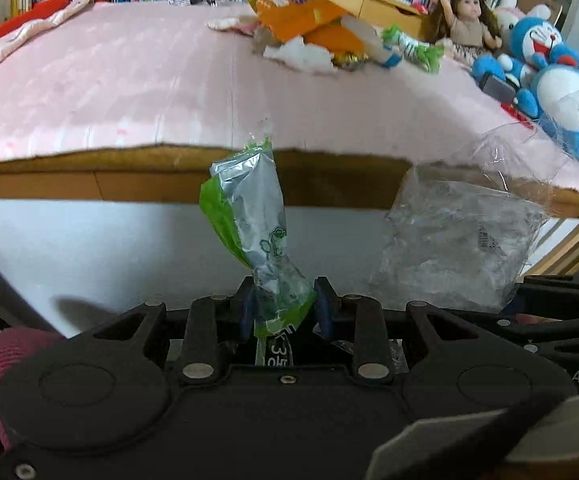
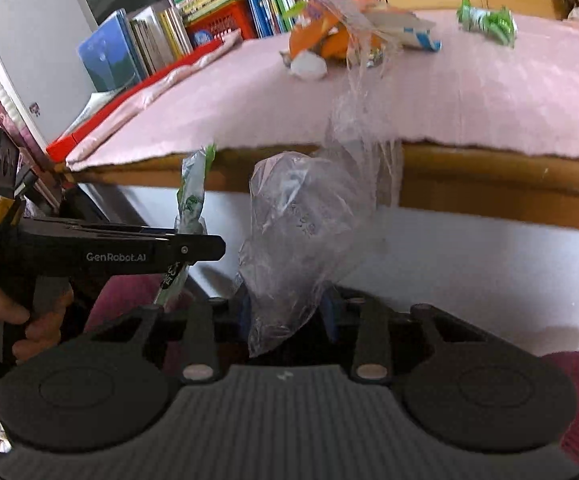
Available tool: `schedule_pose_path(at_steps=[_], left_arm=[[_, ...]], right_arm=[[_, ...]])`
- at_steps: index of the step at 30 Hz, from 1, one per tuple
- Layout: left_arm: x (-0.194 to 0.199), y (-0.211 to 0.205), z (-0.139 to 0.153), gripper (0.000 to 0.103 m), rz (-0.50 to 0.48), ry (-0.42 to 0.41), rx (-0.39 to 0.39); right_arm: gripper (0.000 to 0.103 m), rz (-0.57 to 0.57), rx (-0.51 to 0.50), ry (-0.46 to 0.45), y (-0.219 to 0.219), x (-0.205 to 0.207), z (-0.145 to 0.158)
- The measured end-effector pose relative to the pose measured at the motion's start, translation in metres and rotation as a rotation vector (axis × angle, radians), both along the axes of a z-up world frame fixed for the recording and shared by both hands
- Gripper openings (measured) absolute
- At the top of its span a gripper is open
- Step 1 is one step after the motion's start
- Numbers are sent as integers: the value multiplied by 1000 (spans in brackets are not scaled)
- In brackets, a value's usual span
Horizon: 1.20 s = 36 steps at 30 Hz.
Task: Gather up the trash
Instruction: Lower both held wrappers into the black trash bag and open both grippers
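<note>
At the bed's edge, your left gripper clamps the twisted neck of a green-and-silver wrapper, while your right gripper has its jaws closed on the bottom of a crumpled clear plastic bag, both pieces held in the air in front of the pink bed cover. Both look featherlight, limp and slick, so they will likely flop and could slide out; bunched folds are the surest hold. More litter waits mid-bed, near the plush toys.
</note>
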<state>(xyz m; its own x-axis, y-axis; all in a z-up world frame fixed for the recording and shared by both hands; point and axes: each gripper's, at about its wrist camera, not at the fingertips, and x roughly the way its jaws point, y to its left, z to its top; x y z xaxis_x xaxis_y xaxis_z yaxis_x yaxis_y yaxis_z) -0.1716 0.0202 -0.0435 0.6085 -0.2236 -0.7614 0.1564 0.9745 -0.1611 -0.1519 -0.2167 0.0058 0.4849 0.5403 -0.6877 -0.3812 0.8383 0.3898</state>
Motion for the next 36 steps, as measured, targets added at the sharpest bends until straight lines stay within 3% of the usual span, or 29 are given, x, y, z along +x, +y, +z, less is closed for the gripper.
schedule_pose_path(at_steps=[19,30,36], left_arm=[[5,-21,-48,29,-76,213,17],[40,-38,-87,29,-80,345,26],[50,-44,-93,29,-80,347,34]], right_arm=[[38,-1,-38,249,1,5,-56],[42,13,-95,327,15,20,-84],[47,32,-136,355,20,29,-96]])
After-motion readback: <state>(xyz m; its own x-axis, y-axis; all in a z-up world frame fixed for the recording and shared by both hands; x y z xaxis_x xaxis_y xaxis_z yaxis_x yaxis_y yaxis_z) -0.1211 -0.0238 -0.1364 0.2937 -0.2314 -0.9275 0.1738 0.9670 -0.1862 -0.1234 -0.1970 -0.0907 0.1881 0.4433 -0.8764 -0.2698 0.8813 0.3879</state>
